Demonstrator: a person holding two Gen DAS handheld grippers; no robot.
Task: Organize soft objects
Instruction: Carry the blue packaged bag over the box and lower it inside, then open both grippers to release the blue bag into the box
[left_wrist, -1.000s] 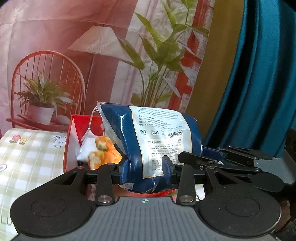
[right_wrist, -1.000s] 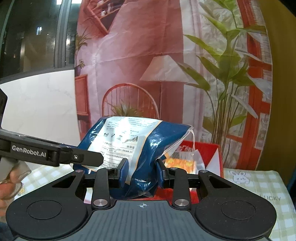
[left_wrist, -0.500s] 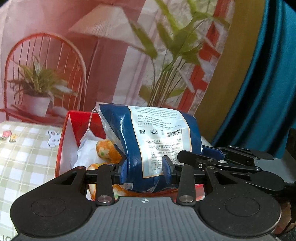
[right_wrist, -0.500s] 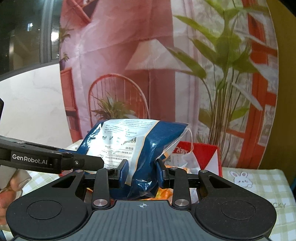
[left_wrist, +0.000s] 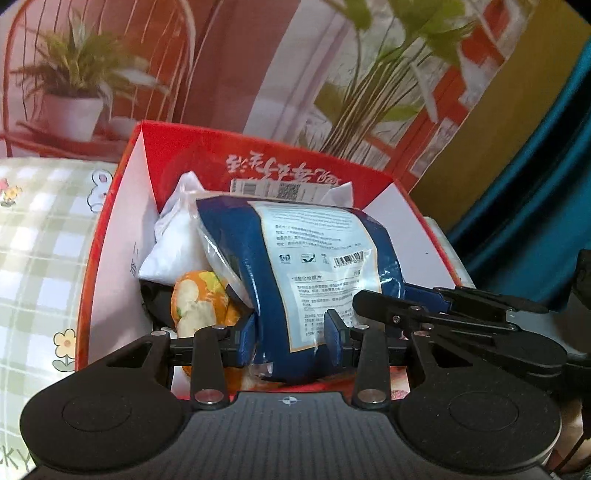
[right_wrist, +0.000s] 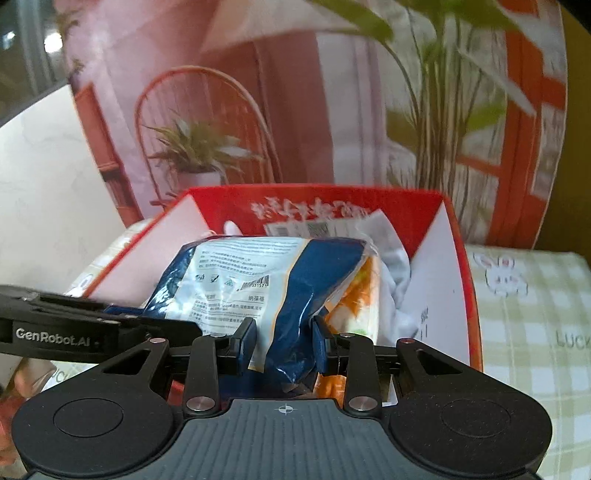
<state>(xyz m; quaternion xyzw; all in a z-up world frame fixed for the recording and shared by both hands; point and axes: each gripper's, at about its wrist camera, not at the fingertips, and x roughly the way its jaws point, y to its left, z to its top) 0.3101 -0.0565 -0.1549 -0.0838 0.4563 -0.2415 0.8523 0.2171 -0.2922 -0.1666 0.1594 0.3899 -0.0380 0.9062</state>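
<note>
A soft blue plastic pack (left_wrist: 314, 266) with a white printed label hangs over the open red box (left_wrist: 122, 206), held from both ends. My left gripper (left_wrist: 291, 332) is shut on its near lower edge. My right gripper (right_wrist: 282, 341) is shut on the other end of the same blue pack (right_wrist: 258, 280), over the red box (right_wrist: 458, 258). Inside the box lie a white soft bag (left_wrist: 173, 240) and an orange flowered soft item (left_wrist: 199, 299). In the left wrist view, the right gripper's fingers (left_wrist: 436, 306) reach in from the right.
The box stands on a green checked tablecloth (left_wrist: 40, 258) with rabbit and flower prints. A printed backdrop with a chair and plants hangs behind. A teal curtain (left_wrist: 546, 192) is at the right. A hand (right_wrist: 22, 376) shows at the lower left of the right wrist view.
Both grippers carried the blue pack forward and down, tilting toward the box. The box's inside and its contents now show beneath the pack.
</note>
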